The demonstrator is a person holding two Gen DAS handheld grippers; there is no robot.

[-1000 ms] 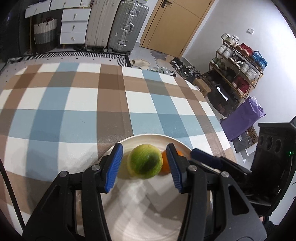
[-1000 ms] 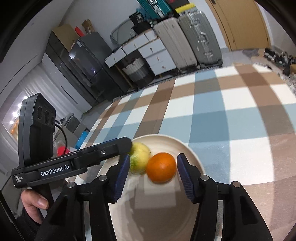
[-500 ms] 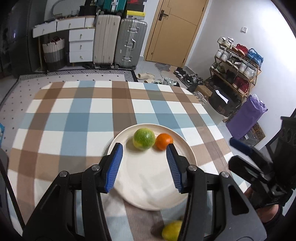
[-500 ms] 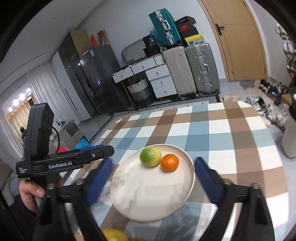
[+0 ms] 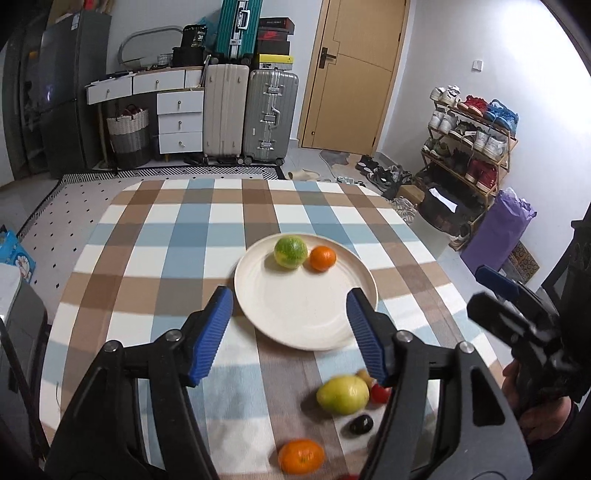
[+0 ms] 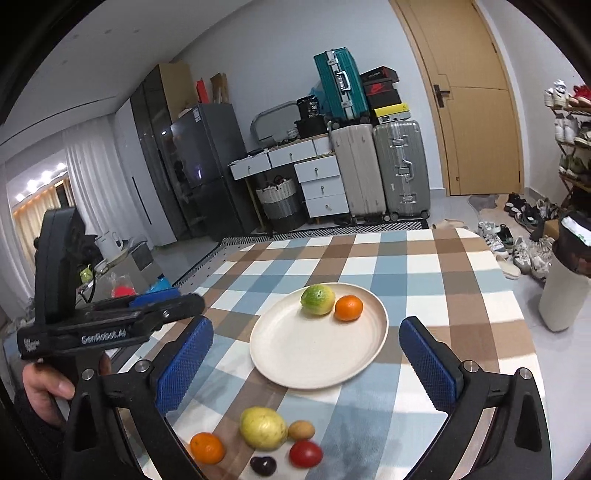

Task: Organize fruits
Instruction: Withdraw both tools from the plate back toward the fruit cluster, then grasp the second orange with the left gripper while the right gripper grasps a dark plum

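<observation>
The cream plate (image 6: 295, 369) lies on the checked tablecloth (image 6: 424, 295), approx. in the middle of the table. On the plate, at its 12 o'clock edge, sit a green-yellow citrus (image 6: 317, 300) and a small orange (image 6: 348, 308), touching each other; the orange is at 3 o'clock of the green one.

Off the plate, near the table edge at 6 o'clock of it, is a loose group: a yellow lemon-like fruit (image 6: 263, 428), a second orange (image 6: 207, 448) at its 8 o'clock, a small tan fruit (image 6: 301, 430) just beside it at 3 o'clock, a red fruit (image 6: 306, 454) and a dark, almost black fruit (image 6: 263, 465) at the bottom.

The left gripper (image 5: 290, 332) has its blue pads apart and the jaws are opening; nothing is between them, only the plate's near rim is seen behind. The right gripper (image 6: 304, 365) stands very wide, jaws opening also, and holds nothing.

Writing: in the right wrist view, the side of the left gripper shows white letters "GenRobot.AI", a bit blurred. A hand (image 6: 44, 384) holds its handle. In the background, a dark shoe box (image 6: 380, 88) on the stack carries a red swoosh logo, text too small to read. A black bag (image 5: 194, 37) near the teal suitcase (image 5: 238, 27) has a label, numbers on it not clear.
</observation>
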